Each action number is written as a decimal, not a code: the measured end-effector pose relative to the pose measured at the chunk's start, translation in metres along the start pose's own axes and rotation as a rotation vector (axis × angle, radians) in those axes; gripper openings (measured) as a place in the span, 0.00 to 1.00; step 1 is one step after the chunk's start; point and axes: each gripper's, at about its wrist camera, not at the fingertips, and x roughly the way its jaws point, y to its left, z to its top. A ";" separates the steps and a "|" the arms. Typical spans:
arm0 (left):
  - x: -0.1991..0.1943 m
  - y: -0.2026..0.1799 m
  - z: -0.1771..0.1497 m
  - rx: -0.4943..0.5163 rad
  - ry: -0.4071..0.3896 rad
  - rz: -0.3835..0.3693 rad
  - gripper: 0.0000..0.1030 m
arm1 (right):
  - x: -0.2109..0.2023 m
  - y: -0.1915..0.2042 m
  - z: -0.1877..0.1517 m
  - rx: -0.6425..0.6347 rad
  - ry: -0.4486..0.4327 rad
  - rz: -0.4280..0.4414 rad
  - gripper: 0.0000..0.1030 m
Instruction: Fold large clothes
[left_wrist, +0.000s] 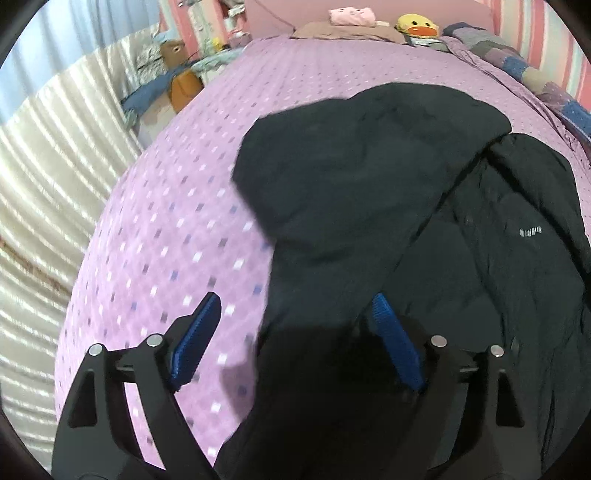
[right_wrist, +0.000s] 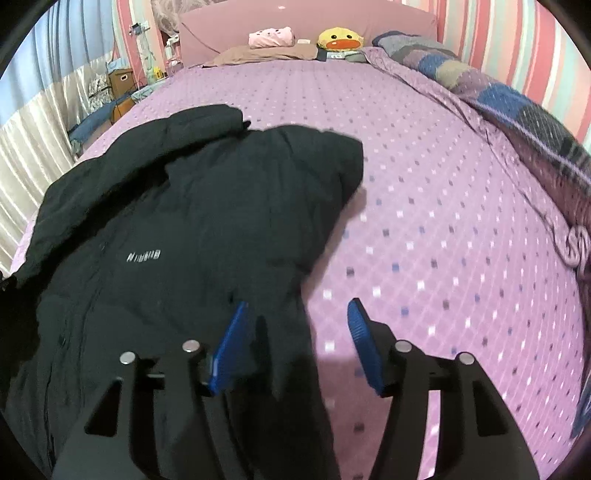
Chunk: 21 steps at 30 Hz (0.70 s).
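Observation:
A black padded jacket (left_wrist: 351, 177) with a small white logo lies on the purple patterned bedspread (left_wrist: 166, 229). Its left sleeve is folded over the body. My left gripper (left_wrist: 295, 306) is open just above the jacket's left edge. Dark fabric lies between the blue pads, close to the right pad and well apart from the left one. In the right wrist view the jacket (right_wrist: 203, 206) fills the left half. My right gripper (right_wrist: 298, 306) is open over the jacket's right edge, its left pad over fabric and its right pad over the bedspread (right_wrist: 443, 221).
At the headboard lie a brown pillow (right_wrist: 258, 53), a pink plush (right_wrist: 271, 37) and a yellow duck plush (right_wrist: 338, 40). A patchwork blanket (right_wrist: 517, 103) runs along the bed's right side. A pale curtain (left_wrist: 48, 166) and boxes (left_wrist: 184, 85) stand beyond the left edge.

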 end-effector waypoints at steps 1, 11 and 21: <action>0.005 -0.009 0.012 0.019 -0.009 0.008 0.82 | 0.007 0.003 0.012 -0.009 -0.003 -0.003 0.56; 0.093 -0.063 0.096 0.137 0.041 0.111 0.83 | 0.076 0.023 0.085 -0.105 0.020 -0.095 0.83; 0.121 -0.028 0.103 0.147 0.085 0.184 0.06 | 0.114 0.022 0.088 -0.149 0.054 -0.176 0.38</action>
